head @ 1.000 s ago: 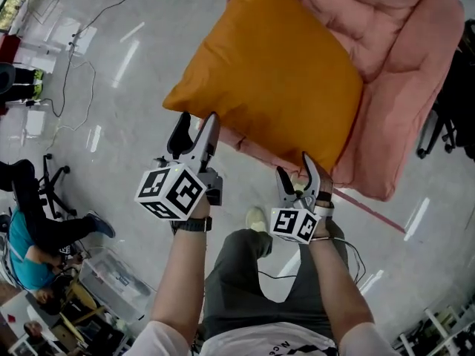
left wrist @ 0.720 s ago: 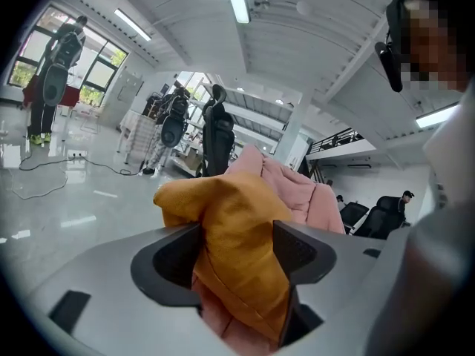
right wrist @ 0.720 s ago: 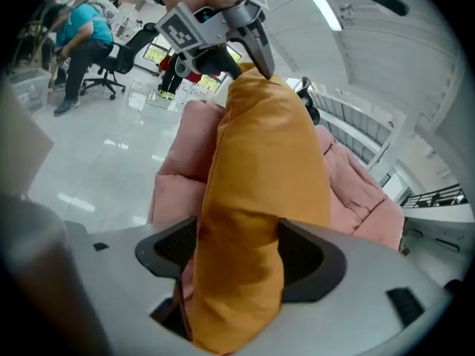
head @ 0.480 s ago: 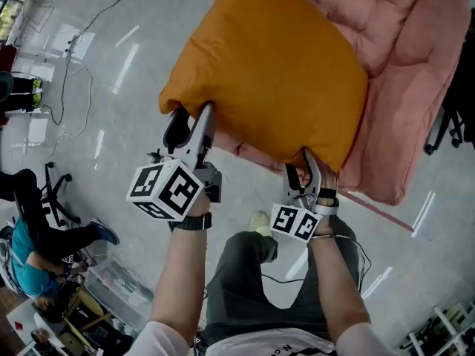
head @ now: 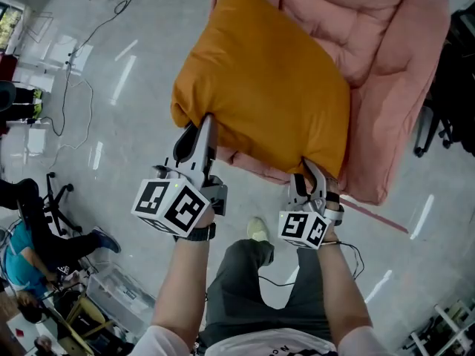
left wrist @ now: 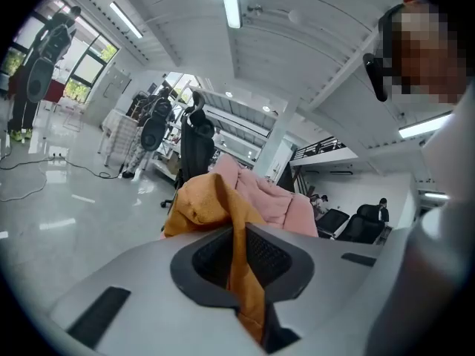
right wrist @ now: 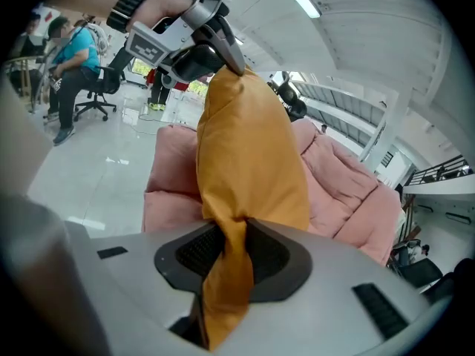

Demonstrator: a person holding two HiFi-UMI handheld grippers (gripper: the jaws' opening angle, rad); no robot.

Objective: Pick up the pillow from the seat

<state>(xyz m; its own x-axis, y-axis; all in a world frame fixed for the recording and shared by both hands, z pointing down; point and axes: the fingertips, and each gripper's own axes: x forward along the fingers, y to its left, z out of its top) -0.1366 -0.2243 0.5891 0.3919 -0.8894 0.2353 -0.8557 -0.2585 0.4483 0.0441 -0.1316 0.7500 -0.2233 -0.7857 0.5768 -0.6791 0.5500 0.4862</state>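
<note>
Glossy pale floor (head: 111,73) fills this workshop, with cables (head: 72,54) trailing at ten o'clock and a seated person (head: 30,225) at eight. Toward one o'clock stands the pink armchair (head: 386,65), its back cut off by the frame's top edge. We see the orange pillow (head: 267,87) lying over the seat's front, its longer side slanting from about nine toward four o'clock and its far corner pointing to twelve. Our left gripper (head: 202,127) is closing on the near-left corner, fabric pinched between its pads. Our right gripper (head: 310,169) is closing on the near-right corner, cloth bunched in its jaws. The pillow hides the seat cushion, so we cannot tell whether it rests there.
</note>
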